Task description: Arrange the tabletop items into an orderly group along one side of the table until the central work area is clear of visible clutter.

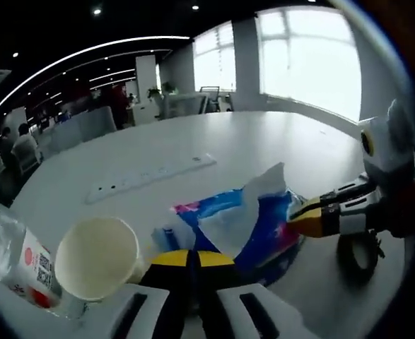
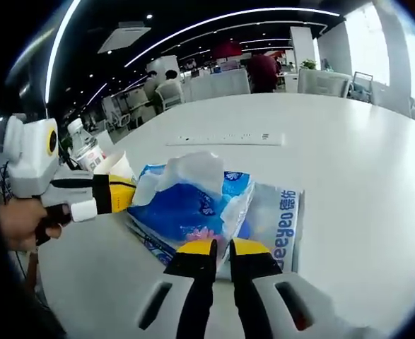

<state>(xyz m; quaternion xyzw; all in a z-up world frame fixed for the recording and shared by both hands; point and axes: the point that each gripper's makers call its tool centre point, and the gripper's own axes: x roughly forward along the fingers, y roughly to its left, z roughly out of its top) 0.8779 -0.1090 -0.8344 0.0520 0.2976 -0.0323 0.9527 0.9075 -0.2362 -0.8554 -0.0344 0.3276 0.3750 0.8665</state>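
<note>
- The left gripper [image 1: 190,260] has its yellow-tipped jaws pressed together with nothing between them, poised just beside the near edge of the tissue pack [image 1: 239,222].
- The right gripper [image 2: 222,248] has its jaws nearly together at the opposite edge of the same pack; whether they pinch the wrapper I cannot tell, as the tips meet right at its rim.
- Each gripper appears in the other's view: the right one coming in from the side at the pack's far corner, the left one held by a hand [image 2: 20,222] beside the cup.
- The tissue pack is one soft blue-and-white packet, opened, with a white tissue [image 2: 186,171] sticking up from its slit. It lies toward the near side of the white table [image 1: 278,141].
- One paper cup [image 1: 97,258] stands upright just beside the pack, and one clear water bottle [image 1: 16,261] with a red-and-white label lies or leans next to the cup.
- One white power strip [image 1: 150,176] lies apart from these, farther toward the table's middle.
- Judgement: cup, bottle and pack are already near one another at one edge, so grouping looks partly done; the pack seems to need squaring up, and the power strip is left out in the central area.
</note>
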